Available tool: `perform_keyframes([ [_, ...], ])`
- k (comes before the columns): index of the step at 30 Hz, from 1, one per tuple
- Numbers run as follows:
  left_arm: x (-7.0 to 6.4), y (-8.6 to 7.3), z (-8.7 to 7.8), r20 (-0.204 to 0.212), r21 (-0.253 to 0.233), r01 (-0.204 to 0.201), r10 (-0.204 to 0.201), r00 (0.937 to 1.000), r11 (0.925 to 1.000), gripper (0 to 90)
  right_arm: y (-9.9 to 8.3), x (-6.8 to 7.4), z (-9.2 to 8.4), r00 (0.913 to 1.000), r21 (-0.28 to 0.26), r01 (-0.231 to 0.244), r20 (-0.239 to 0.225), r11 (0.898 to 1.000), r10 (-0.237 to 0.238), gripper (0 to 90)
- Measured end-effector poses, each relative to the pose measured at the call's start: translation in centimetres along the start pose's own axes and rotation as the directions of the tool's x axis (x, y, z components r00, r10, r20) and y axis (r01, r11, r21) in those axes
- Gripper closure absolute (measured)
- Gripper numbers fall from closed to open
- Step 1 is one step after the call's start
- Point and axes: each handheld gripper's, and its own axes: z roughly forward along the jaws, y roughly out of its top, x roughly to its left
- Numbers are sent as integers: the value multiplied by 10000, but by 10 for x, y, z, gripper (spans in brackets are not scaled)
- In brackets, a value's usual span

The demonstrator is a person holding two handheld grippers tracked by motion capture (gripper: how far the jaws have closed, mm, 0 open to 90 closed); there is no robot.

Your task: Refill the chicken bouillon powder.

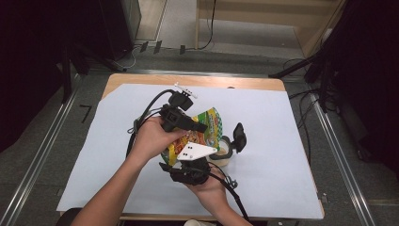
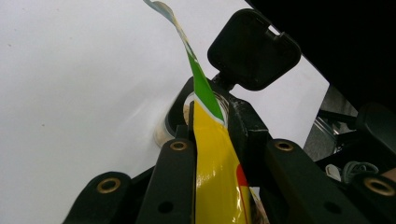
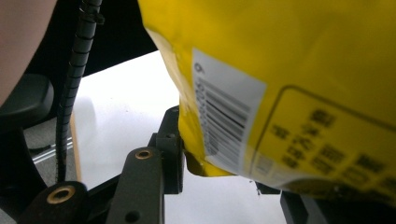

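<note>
High view: I see the left gripper [image 1: 200, 126] and the right gripper [image 1: 186, 165] both holding a crinkled yellow-and-green plastic snack bag [image 1: 207, 129] above the white paper sheet [image 1: 282, 141] on the wooden table [image 1: 197, 81]; a small clear jar with a flipped-open black lid [image 1: 230, 146] stands just beside the bag. Left gripper view: I see the jaws clamped on the bag's [image 2: 215, 168] thin edge, directly above the jar's [image 2: 180, 116] open mouth. Right gripper view: I see the bag's [image 3: 299, 70] barcoded lower corner pinched between the jaws, over the sheet [image 3: 126, 88].
</note>
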Motion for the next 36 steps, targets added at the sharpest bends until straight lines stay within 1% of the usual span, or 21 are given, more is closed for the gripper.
perform_keyframes([
  [9,0,0,2,-81,65,-31,31,10000,10000,800,-1,-1,1,9999,17,-128,-28,9999,128,628],
  [17,0,1,3,-15,-14,-15,15,10000,10000,799,0,-1,0,9996,3,-278,-76,9996,278,625],
  [18,0,1,3,-65,-1,-21,21,10000,10000,799,0,-1,0,9996,1,-280,-68,9996,280,625],
  [26,0,1,3,-51,-9,-86,86,10000,10000,799,-1,-1,-1,9997,59,-243,15,9997,243,625],
  [28,0,1,4,0,-32,-63,63,10000,10000,799,0,-2,-1,9997,71,-224,21,9997,224,625],
  [36,0,2,4,-16,-15,-62,62,10000,10000,799,0,-1,-1,9997,108,-262,2,9996,262,624],
])
